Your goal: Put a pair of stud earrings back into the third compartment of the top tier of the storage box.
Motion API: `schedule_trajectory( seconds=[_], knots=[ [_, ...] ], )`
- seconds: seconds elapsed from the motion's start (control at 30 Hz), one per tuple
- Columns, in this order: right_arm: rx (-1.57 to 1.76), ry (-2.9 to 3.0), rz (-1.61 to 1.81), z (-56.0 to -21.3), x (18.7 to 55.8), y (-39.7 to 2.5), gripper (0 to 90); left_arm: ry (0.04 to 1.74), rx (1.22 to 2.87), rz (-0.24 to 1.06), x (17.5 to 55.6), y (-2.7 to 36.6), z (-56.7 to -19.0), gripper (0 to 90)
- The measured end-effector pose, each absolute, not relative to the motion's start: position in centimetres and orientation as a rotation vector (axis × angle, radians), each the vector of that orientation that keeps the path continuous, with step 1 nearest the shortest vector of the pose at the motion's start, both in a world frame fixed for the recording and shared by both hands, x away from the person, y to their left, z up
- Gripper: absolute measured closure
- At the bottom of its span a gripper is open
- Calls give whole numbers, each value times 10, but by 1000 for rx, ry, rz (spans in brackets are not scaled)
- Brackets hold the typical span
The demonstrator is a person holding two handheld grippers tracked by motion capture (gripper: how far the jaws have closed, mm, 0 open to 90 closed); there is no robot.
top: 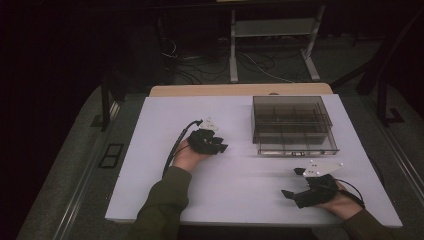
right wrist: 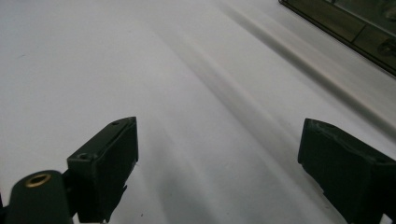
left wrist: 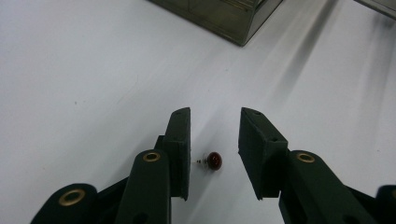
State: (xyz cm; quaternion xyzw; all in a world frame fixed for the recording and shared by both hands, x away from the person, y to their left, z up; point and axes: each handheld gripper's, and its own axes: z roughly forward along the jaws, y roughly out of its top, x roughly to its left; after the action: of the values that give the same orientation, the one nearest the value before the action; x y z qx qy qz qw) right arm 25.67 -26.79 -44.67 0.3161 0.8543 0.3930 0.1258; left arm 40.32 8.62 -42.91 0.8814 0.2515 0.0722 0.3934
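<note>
Two grippers work over a white table [top: 240, 180], and the landmark on it is a smoky clear divided organizer box [top: 292, 125] standing toward the table's far right; everything else is placed from that box. Nearest in size after the box are the hand-held tools: the right gripper [right wrist: 219, 172] rests near the table's front edge, on the person's side of the box and apart from it, its jaws spread wide over bare tabletop with nothing between them. The left gripper [left wrist: 214, 154] sits to the left of the box, close to its front left corner, jaws parted to a narrow gap and lowered around the smallest thing here, a dark red bead earring [left wrist: 214, 160] with a thin gold post pointing toward the gripper's left jaw. The earring lies on the table between the jaws, nearer the left one, not yet touched by either as far as the left gripper view tells. The risk, as I judge it, lies in closing: the bead is round and tiny and sits off-centre, so the left jaw would likely meet the post first and nudge it, and the bead could roll, flick out sideways or slip under a jaw. Closing while pressed on the table could also bend the post.
</note>
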Motion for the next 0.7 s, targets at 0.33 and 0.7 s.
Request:
schedule_trajectory(
  seconds=[0.33, 0.7],
  knots=[
    [922, 2486, 1147, -446, 257, -268, 116, 614, 2263, 179, 402, 85, -435, 649],
    [920, 2488, 1146, -447, 257, -268, 116, 621, 2284, 187, 404, 85, -442, 663]
  ],
)
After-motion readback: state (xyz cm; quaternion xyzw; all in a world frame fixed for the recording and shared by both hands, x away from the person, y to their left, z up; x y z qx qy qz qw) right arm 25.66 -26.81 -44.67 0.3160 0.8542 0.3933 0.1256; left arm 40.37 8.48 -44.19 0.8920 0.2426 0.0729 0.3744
